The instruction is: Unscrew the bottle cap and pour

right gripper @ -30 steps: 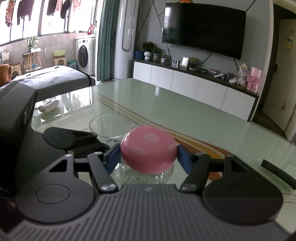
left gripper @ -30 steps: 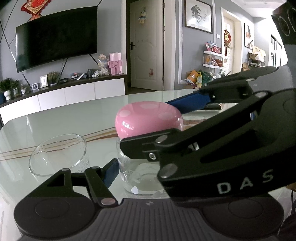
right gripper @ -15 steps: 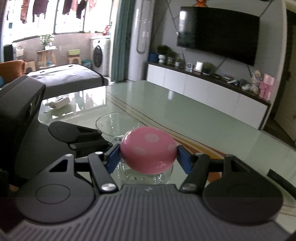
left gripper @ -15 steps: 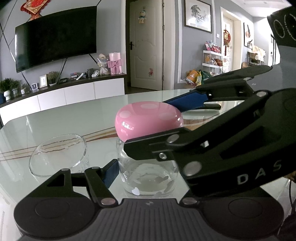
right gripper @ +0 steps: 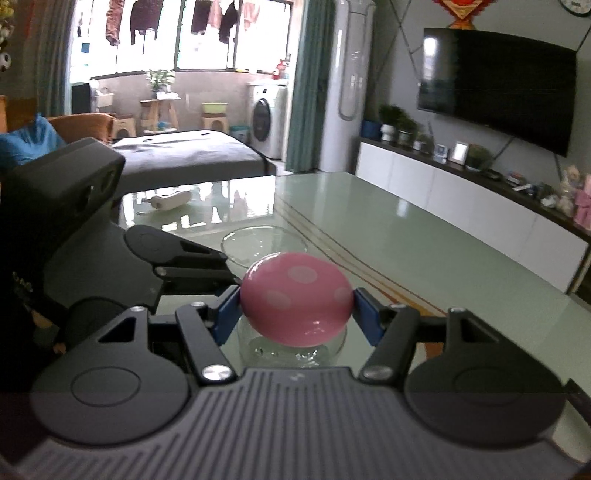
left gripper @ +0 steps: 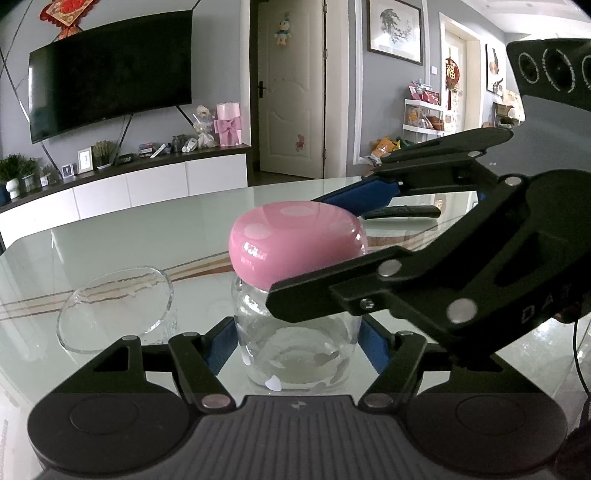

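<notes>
Bottle [left gripper: 297, 347] stands on the table between my left claw's [left gripper: 295, 349] pads, pinched at the body; my right claw [right gripper: 295, 312] clamps the pink cap [right gripper: 295, 297] (unscrewing step, I judge). Next: twist, lift the cap, pour into the bowl [left gripper: 114, 306] left of the claws.

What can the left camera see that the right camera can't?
Only the left camera shows the door, the remote on the table, and the left gripper squeezing the glass bottle. Only the right camera shows the washing machine and hanging laundry. Both show the pink cap, held by the right gripper, the glass bowl and the TV.
</notes>
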The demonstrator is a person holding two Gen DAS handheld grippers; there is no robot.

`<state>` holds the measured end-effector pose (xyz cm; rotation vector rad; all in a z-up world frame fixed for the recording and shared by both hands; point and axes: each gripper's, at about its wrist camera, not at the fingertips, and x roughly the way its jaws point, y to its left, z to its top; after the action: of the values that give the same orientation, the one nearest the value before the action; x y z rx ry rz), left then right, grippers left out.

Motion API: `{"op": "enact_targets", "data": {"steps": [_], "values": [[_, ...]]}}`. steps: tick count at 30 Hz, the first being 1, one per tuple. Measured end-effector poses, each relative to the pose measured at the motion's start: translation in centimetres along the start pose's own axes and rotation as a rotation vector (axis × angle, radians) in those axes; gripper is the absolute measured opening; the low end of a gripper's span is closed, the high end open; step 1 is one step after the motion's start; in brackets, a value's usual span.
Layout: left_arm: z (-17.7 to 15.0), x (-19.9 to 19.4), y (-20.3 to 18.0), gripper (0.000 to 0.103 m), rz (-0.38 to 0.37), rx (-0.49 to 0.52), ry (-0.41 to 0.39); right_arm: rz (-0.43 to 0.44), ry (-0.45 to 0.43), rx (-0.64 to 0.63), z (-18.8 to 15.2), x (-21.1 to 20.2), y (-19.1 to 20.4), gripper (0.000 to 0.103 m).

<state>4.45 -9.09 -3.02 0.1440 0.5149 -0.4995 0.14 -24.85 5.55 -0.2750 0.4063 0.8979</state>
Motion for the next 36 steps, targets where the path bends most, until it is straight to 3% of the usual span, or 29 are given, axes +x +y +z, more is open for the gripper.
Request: {"op": "enact_targets", "data": {"steps": [7, 14, 21, 26, 36], "values": [[0.3, 0.2, 0.4, 0.074, -0.015, -0.014, 0.030, 0.025, 0.022, 0.011, 0.4, -0.2, -0.6, 0.065], [0.2, -0.1, 0.4, 0.074, -0.007, -0.028, 0.034, -0.135, 0.070, 0.060, 1.1, -0.8, 1.1, 0.083], [-0.1, -0.6, 0.6, 0.075, -0.014, -0.026, 0.017, -0.291, 0.027, 0.193, 2.0, -2.5, 2.3, 0.087], [-0.1, -0.8, 0.8, 0.079, -0.022, -0.053, -0.003, -0.323, -0.003, 0.273, 2.1, -2.4, 3.0, 0.092], [-0.3, -1.1, 0.6, 0.078, -0.009, -0.051, -0.009, -0.363, 0.021, 0.276, 1.9, -0.4, 3.6, 0.091]]}}
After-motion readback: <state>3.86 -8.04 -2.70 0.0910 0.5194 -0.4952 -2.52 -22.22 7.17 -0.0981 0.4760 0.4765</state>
